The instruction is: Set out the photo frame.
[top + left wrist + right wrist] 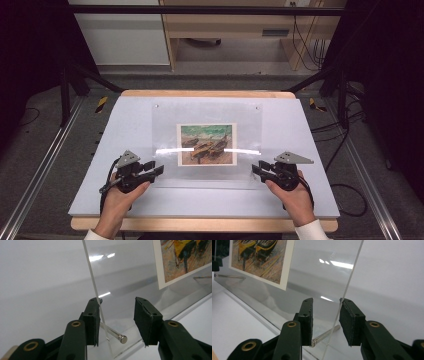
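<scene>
- The clear acrylic frame [206, 145] lies on the white board [125, 200], about midway between its left and right edges and nearer the far edge than the near one, with a boat picture [207, 144] sandwiched at its centre.
- I judge it stiff and light for its size, with glossy faces that my pads could slide on; the sheets look liable to scratch or chip at a corner if knocked.
- In both gripper views a metal standoff pin [113, 333] joins two sheets near each near corner, so I would pinch the sheet close to those pins, where it flexes least.
- My left gripper [156, 170] sits at the frame's near-left corner. Its jaws are partly open and straddle the upper sheet's edge; one pad touches or nearly touches that edge, the other stands well clear, so nothing is gripped.
- My right gripper [256, 170] mirrors it at the near-right corner. Its jaws are partly open too, with the sheet's edge [347, 293] just beside one pad and a gap to the other; I cannot tell if it touches.
- Both hands [117, 200] rest low near the board's near edge, wrists turned inward so the jaws point at each other across the frame.
</scene>
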`<state>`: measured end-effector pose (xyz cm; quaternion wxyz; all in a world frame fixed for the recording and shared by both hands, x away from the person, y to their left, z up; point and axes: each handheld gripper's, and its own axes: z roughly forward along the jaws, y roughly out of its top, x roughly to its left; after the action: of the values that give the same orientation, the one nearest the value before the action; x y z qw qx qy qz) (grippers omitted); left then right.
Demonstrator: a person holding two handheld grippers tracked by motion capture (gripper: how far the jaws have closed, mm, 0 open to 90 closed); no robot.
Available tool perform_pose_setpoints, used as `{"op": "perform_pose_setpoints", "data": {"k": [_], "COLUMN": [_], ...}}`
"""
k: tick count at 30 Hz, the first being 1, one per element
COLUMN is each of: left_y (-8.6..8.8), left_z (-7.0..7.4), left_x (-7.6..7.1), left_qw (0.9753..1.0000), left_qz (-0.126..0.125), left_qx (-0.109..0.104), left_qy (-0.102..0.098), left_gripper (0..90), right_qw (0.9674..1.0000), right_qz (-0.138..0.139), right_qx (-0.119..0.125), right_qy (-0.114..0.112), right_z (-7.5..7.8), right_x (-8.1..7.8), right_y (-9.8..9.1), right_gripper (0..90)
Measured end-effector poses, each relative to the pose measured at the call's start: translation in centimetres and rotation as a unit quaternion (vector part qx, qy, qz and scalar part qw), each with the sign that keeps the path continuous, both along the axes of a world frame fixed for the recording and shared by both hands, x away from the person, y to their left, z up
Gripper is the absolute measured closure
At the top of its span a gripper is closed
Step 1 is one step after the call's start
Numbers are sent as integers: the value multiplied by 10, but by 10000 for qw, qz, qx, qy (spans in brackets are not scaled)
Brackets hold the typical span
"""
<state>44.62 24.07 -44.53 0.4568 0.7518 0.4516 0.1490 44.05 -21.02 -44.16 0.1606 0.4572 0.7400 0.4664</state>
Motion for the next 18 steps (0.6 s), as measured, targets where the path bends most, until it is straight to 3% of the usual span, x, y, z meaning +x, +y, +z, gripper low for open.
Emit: {"op": "perform_pose_setpoints", "data": {"k": [18], "left_y": [0], "left_z": [-1], "left_x": [-3], "left_qw": [10000], "left_qz": [-1], "left_qx": [3], "left_qy": [1], "left_gripper": [579], "right_qw": [10000], "right_qz": [16], "right_qx": [-38], "right_qy": [-14], "right_z": [-1], "right_x": [-3], "right_y": [0], "right_gripper": [655]}}
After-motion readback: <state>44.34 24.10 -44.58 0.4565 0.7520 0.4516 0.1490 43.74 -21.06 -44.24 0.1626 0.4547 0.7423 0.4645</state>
